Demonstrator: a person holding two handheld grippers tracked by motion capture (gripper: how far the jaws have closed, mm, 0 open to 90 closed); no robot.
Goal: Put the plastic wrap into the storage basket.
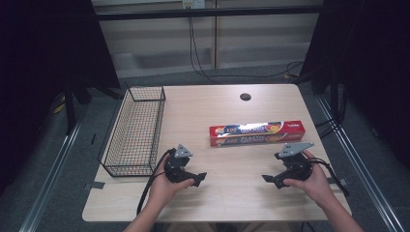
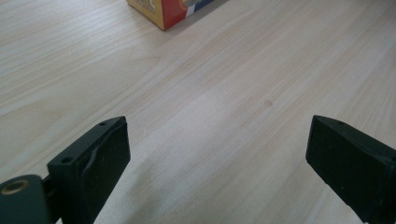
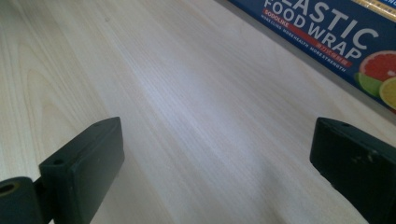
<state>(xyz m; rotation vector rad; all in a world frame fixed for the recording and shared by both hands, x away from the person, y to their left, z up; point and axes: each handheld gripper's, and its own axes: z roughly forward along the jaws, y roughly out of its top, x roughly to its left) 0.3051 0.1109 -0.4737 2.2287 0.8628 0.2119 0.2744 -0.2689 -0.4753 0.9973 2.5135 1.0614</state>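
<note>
A pale wood surface [image 1: 227, 193] stands between dark curtains. A food wrap box [image 1: 257, 133] lies lengthwise near the middle, a wire basket [image 1: 135, 130] along the left edge, probably to receive it. The left gripper [image 1: 196, 179] and right gripper [image 1: 269, 180] rest low just short of the box, jaws wide and empty, seemingly poised to take it.

Overhead light fell evenly on wooden table [image 1: 232, 193]; surroundings beyond table stayed dark. High view was soft, low in detail. Pale sheen streaked table [image 3: 187, 93] in right gripper view. Jaws near table's surface were blurred at bottom edges, casting faint soft shadows.
</note>
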